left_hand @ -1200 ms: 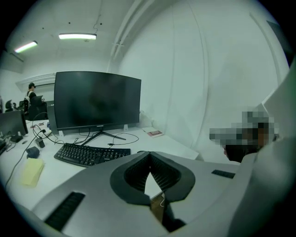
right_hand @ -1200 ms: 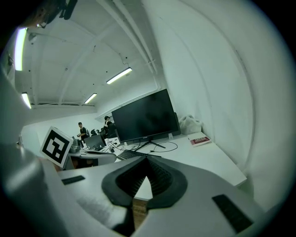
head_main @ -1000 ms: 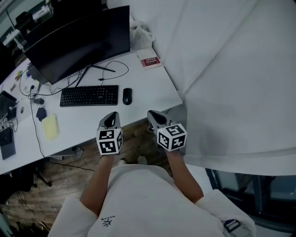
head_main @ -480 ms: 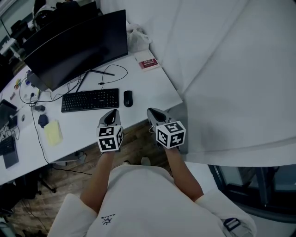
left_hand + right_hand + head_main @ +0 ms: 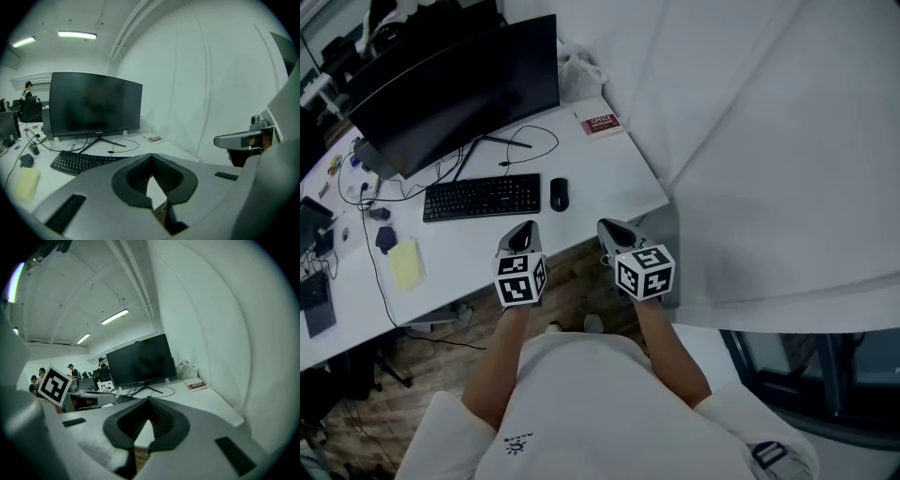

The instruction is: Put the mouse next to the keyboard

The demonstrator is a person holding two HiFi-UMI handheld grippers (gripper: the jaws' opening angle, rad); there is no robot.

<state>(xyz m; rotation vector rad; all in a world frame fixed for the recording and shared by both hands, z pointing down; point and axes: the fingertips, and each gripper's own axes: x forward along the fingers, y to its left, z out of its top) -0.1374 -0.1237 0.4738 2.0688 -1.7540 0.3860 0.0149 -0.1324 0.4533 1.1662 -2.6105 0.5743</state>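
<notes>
The mouse lies on the white desk in the upper middle of the head view. It sits just beside the right end of the black keyboard, with a narrow gap between them. Above them in the frame stands a large dark monitor. A looping black cable lies on the desk between the monitor's stand and the keyboard. A red-and-white booklet lies toward the desk's far corner, with a crumpled white bag above it. A yellow notepad sits at the left of the frame, well apart from the mouse. A white curtain fills the right side.

The left gripper and right gripper hang side by side at mid-frame, their tips at the desk's near edge and wooden floor below them. Each has its jaws pressed together and holds nothing. In the left gripper view the closed jaws cover the lower middle, where the mouse does not show, and only the keyboard's length shows at the left.
</notes>
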